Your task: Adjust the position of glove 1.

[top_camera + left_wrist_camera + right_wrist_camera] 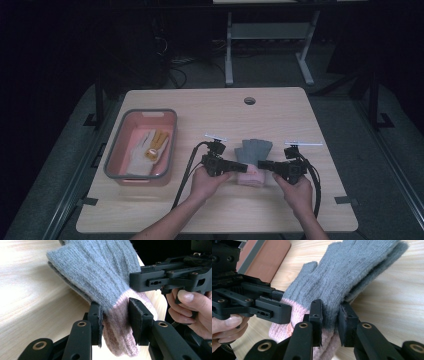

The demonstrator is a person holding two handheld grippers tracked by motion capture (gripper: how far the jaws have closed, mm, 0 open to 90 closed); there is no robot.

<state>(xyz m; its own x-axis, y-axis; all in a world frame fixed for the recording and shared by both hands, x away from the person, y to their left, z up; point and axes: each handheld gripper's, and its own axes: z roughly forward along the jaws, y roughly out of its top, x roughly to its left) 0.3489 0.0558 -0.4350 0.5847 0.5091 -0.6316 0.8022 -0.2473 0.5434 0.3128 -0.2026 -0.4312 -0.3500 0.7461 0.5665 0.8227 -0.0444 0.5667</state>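
A pair of grey knitted gloves with pink cuffs (253, 156) lies stacked at the middle of the wooden table (280, 110), fingers pointing away from me. My left gripper (241, 167) is shut on the cuff end from the left; in the left gripper view its pads pinch the grey gloves (100, 277) where grey meets pink. My right gripper (262, 165) is shut on the same end from the right, and the right gripper view has the knit of the grey gloves (352, 270) squeezed between its jaws. The cuffs are raised slightly off the table.
A pink bin with a grey rim (116, 150) stands at the left of the table and holds a white and yellow glove (147, 148). A round cable hole (249, 100) sits near the table's far edge. A desk frame (270, 45) stands on the floor beyond.
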